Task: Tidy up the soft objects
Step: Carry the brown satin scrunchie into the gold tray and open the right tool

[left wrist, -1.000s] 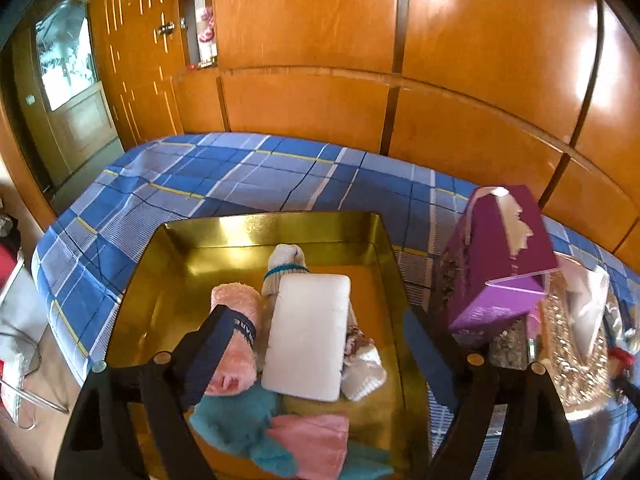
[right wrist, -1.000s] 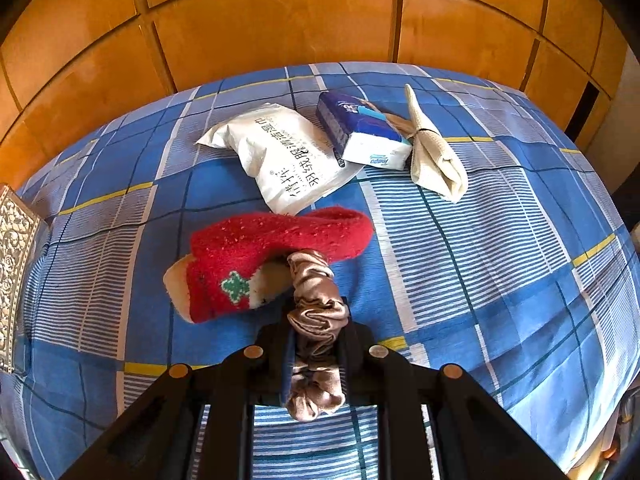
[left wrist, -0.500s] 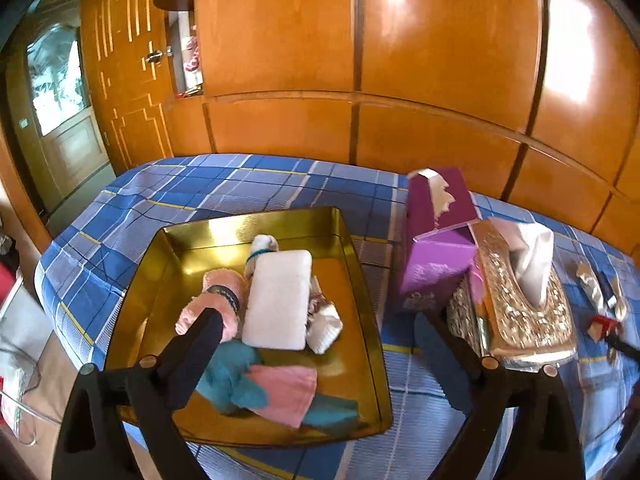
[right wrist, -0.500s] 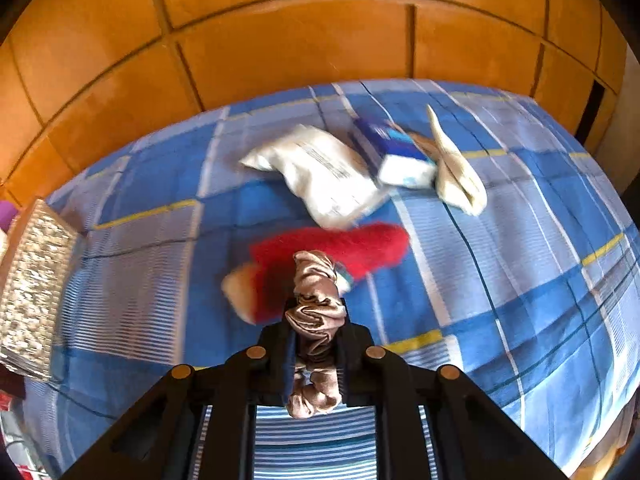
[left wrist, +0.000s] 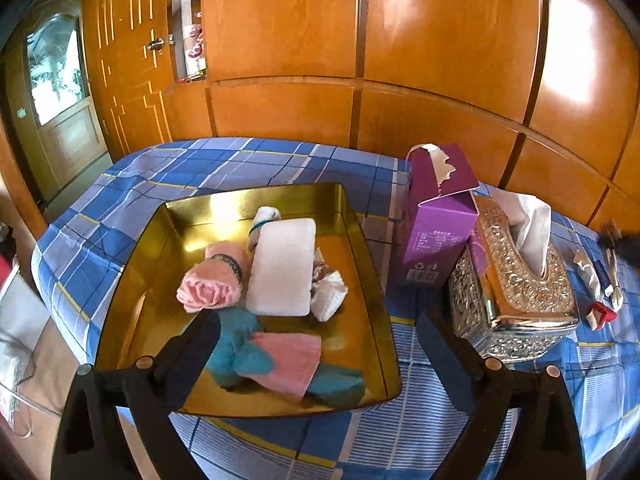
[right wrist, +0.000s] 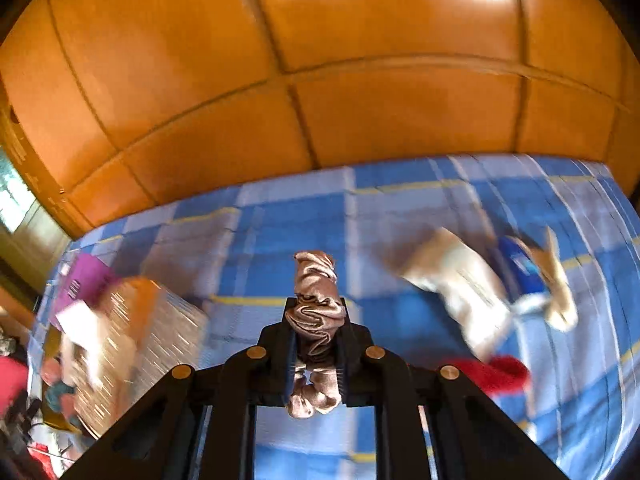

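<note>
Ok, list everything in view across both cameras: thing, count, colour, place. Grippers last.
tray: 1, gold, on the blue plaid cloth
rolled towel: 1, pink, in the tray, left of the white pad
white pad: 1, white, middle of the tray
teal and pink cloths: a small pile, near end of the tray
purple box: 1, purple, right of the tray
tissue holder: 1, ornate silver-gold, beside the purple box
scrunchie: 1, beige satin, clamped in the right gripper
white packet: 1, blurred, on the cloth
red sock: 1, red, on the cloth
left gripper: open, empty, above the tray's near end
right gripper: shut on the scrunchie
</note>
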### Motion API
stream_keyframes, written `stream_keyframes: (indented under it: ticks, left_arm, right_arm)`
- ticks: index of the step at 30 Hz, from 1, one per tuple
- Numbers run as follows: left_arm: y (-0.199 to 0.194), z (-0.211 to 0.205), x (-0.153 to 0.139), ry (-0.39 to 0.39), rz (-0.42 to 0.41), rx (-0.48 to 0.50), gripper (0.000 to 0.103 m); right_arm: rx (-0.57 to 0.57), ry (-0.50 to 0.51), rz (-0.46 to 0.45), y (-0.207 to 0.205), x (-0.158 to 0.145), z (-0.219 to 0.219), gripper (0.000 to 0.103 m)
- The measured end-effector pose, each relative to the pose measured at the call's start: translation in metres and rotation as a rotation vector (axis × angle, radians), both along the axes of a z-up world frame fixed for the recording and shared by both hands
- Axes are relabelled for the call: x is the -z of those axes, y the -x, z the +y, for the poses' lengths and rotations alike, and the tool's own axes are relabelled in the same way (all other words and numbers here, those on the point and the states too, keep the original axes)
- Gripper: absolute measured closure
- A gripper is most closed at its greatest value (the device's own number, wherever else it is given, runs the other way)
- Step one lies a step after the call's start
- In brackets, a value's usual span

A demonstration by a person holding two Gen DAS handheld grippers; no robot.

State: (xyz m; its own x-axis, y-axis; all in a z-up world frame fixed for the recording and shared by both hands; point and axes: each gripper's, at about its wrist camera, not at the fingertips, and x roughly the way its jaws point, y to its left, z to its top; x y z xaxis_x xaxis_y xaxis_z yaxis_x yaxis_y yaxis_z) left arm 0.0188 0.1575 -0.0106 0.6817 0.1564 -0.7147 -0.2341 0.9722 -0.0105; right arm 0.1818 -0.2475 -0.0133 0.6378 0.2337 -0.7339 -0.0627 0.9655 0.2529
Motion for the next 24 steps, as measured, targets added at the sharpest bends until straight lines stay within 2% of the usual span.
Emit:
stream_keyframes:
  ticks: [7, 10, 13, 18, 24]
  left_arm:
    - [0.009, 0.012, -0.002, -0.015, -0.014, -0.034, 0.002]
    - [0.013, 0.02, -0.006, -0.011, -0.025, -0.057, 0.002]
    - [0.018, 0.03, -0.011, -0.01, -0.045, -0.09, 0.002]
    - [0.025, 0.049, -0.012, 0.003, -0.06, -0.14, 0.002]
    - [0.029, 0.069, -0.009, 0.024, -0.064, -0.195, 0.002]
  right_arm:
    - [-0.175, 0.004, -0.057, -0.036, -0.047, 0.105, 0.089]
    - [-0.31, -0.024, -0.111, -0.026, -0.068, 0.156, 0.089]
    - [-0.484, -0.027, -0.163, 0.001, -0.081, 0.209, 0.089]
    - [-0.686, 0.005, -0.165, 0.048, -0.066, 0.267, 0.089]
    - [-0.834, 0.015, -0.082, 0.089, -0.023, 0.305, 0.089]
